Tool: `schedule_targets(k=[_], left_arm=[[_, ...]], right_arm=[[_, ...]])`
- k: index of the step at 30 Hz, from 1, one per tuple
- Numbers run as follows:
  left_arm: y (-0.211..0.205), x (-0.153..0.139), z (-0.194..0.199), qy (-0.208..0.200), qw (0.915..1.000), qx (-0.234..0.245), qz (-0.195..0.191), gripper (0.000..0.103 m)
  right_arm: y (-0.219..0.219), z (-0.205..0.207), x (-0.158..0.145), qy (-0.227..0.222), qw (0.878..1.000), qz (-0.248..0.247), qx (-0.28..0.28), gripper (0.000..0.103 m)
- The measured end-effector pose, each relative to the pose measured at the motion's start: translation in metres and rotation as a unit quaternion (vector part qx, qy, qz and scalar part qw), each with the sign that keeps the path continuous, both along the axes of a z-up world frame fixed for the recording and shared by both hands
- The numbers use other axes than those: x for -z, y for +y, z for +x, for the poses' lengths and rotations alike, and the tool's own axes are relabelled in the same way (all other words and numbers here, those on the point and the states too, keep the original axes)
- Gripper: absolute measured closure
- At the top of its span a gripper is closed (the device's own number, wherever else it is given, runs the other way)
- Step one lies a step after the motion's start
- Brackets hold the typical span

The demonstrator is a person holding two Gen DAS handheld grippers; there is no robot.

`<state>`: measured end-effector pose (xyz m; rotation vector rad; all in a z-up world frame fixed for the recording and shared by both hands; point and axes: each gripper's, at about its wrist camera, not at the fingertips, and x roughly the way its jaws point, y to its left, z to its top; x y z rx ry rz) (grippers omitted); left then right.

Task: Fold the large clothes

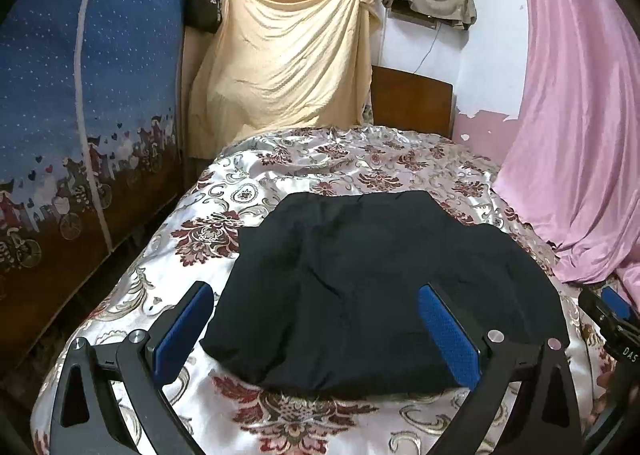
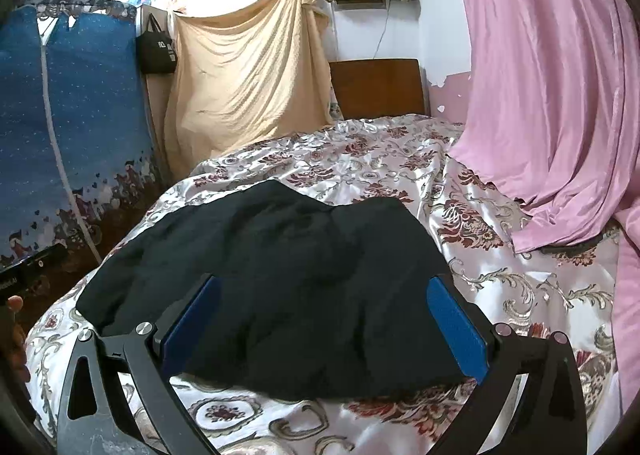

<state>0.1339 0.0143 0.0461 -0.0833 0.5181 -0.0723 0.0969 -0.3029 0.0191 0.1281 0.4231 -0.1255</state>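
Bedding with a red and silver floral print covers the bed (image 1: 248,191), and on it, toward the near end, lies the black garment (image 1: 360,287), folded into a thick, roughly square bundle with a few creases across its top. From the left wrist, the left gripper (image 1: 316,331) is spread wide with nothing between its blue pads (image 1: 448,339); one pad sits off the garment's left edge over the print, the other shows in front of the black cloth near its right part, and whether it touches I cannot tell. At the far right edge part of the right gripper (image 1: 612,319) shows. Behind the bed hang a tan sheet (image 1: 288,51) and a pink curtain (image 1: 580,127), with a blue wardrobe cover (image 1: 80,75) on the left. From the right wrist, the right gripper (image 2: 324,327) is likewise wide open and holds nothing; both its pads (image 2: 456,335) show in front of the garment (image 2: 280,255), near its front edge. At the left edge a hand (image 2: 16,331) and the dark body of the left gripper (image 2: 32,267) appear.
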Motion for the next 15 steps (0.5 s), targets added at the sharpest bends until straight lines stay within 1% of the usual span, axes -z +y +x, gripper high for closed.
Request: schedule_targets(k=[4, 9, 15], left_arm=[[-0.001, 0.004, -0.014, -0.005, 1.0000, 0.002, 0.008, 0.000], [0.000, 0.006, -0.032, -0.023, 0.9997, -0.005, 0.009, 0.000], [-0.005, 0.009, -0.052, -0.038, 0.9988, -0.006, 0.031, 0.000]], right_arm=[[0.009, -0.009, 0.003, -0.010, 1.000, -0.010, -0.004, 0.002], [0.022, -0.022, 0.004, -0.020, 1.000, -0.018, -0.013, 0.002], [0.039, -0.038, 0.003, -0.034, 0.999, -0.032, -0.027, 0.002]])
